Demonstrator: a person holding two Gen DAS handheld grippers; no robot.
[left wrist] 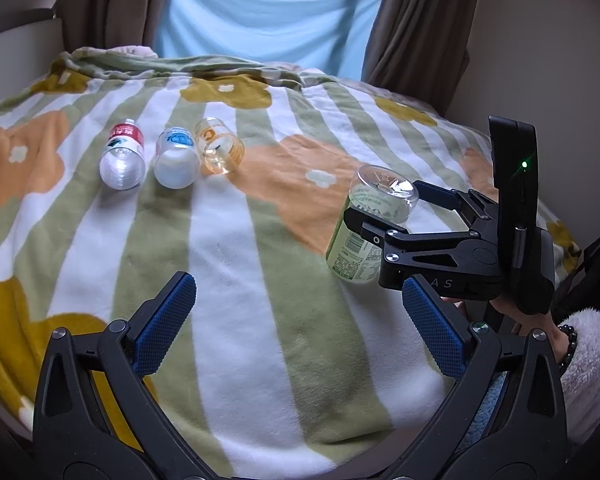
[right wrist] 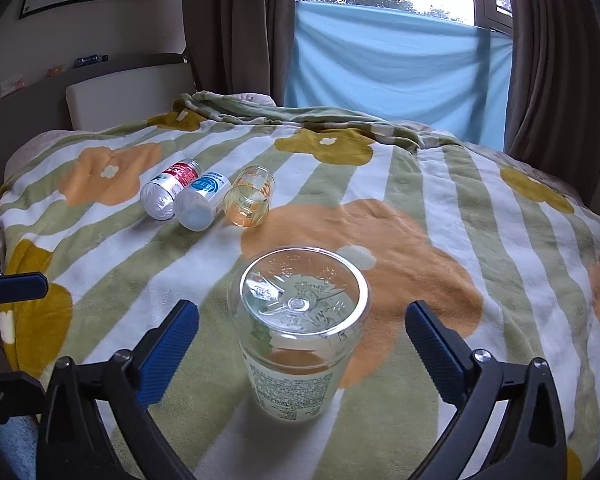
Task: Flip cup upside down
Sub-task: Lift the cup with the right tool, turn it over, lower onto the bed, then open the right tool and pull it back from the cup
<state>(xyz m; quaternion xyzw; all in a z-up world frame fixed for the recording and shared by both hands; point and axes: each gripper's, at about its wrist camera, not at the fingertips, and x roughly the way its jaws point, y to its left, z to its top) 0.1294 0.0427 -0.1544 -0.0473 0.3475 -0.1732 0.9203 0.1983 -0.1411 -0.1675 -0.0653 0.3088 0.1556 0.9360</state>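
The green-labelled cup [right wrist: 298, 332] is standing base-up on the striped flower blanket [right wrist: 440, 184], leaning slightly, so the flip is looking all but done for this one. The right gripper [right wrist: 302, 320] is sitting with its jaws spread wide, the blue pads flanking the cup on either side and apart from its wall in the right wrist view; from the left wrist view the right gripper [left wrist: 380, 210] is reaching around the cup's upper body, though whether it is touching there I cannot tell. The left gripper [left wrist: 300, 320] is hanging splayed and holding nothing, nearer the camera than the cup. I am judging the cup to be light, thin clear plastic: stiff enough to pinch at mid-body over the label, but smooth and likely to slip or dent if squeezed hard, and prone to tipping on the soft bedding. Counting, there are four cups in all: this one, plus a row of three lying on their sides beyond it, red-labelled [right wrist: 171, 192], blue-labelled [right wrist: 201, 202] and orange-tinted [right wrist: 249, 197], each touching or nearly touching its neighbour.
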